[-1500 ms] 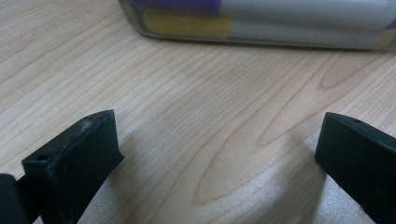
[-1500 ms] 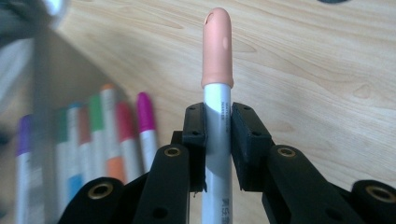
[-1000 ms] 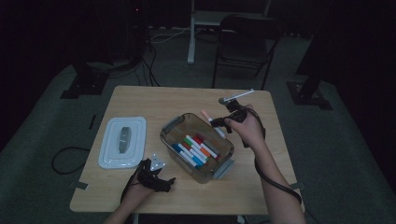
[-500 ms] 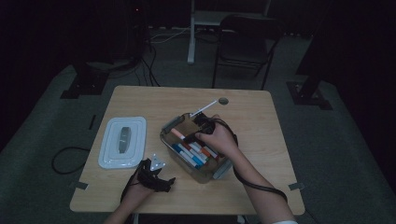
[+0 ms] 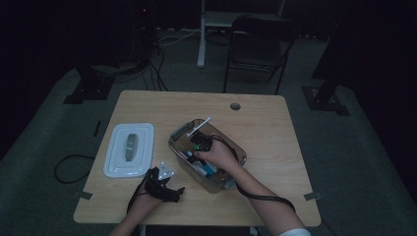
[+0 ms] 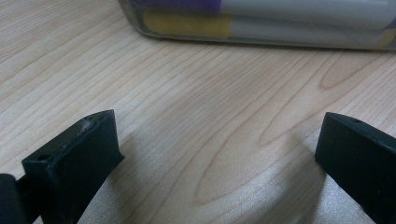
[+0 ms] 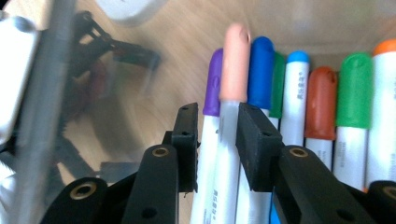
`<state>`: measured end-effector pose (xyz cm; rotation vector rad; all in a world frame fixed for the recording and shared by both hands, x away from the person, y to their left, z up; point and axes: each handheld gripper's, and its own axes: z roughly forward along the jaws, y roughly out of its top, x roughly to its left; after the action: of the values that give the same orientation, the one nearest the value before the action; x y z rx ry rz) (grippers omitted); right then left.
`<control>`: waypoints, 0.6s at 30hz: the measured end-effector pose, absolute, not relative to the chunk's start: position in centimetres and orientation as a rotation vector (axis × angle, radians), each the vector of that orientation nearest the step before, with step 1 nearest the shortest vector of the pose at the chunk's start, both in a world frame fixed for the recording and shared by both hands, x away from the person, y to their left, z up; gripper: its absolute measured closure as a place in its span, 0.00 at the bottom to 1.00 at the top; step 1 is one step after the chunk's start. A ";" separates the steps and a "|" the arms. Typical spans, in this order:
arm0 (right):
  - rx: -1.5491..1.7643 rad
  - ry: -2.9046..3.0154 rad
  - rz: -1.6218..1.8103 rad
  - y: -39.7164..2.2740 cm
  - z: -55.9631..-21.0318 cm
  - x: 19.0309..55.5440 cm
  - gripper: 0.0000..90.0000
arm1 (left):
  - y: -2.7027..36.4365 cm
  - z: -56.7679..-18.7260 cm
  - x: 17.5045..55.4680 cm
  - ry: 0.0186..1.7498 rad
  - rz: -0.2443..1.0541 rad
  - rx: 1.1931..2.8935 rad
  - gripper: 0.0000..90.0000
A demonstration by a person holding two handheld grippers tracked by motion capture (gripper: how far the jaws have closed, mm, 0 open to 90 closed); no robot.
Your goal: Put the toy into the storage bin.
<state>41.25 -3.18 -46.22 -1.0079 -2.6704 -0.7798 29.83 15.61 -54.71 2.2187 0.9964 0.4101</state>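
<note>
The right gripper view shows the right gripper (image 7: 217,140), jaws just opening, around a peach-capped marker (image 7: 232,93); the high view shows the wide-open, empty left gripper (image 5: 164,189) resting on the worktop (image 5: 275,132).

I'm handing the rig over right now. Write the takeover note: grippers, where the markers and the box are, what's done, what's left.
Right gripper: down inside the clear box, jaws just been opening, the pink-capped marker between them; firm pinch or not, hard to tell.
Left gripper: open, empty, resting on the table beside the box.
Markers: purple, blue, green and orange-red ones lie side by side in the box. White lid lies to the box's left.
Done: this marker brought into the box.
Left: probably let go, withdraw, fit the lid.
</note>
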 end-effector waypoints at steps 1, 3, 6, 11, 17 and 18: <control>-0.998 -2.677 -0.800 -3.4 -45.8 41.2 0.75 | 15.6 -54.7 29.8 0.996 0.410 2.219 0.01; -0.988 -2.674 -0.863 -4.2 -44.5 40.9 0.74 | 15.6 -54.7 29.8 0.996 0.409 2.220 0.01; -0.996 -2.665 -0.983 -6.1 -42.3 40.7 0.71 | 15.6 -54.7 29.8 0.996 0.409 2.221 0.01; -1.043 -2.663 -1.112 -9.7 -39.9 41.1 0.64 | 15.6 -54.7 29.8 0.996 0.409 2.220 0.01; -1.175 -2.714 -1.188 -14.6 -39.3 42.9 0.57 | 15.6 -54.7 29.8 0.996 0.411 2.219 0.01; -1.205 -2.698 -1.188 -15.3 -39.5 43.3 0.57 | 15.6 -54.7 29.8 0.997 0.410 2.218 0.01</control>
<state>43.27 -15.31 -39.50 -1.2052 -2.6978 -1.1877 29.83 15.60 -54.71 2.2179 0.9969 0.4104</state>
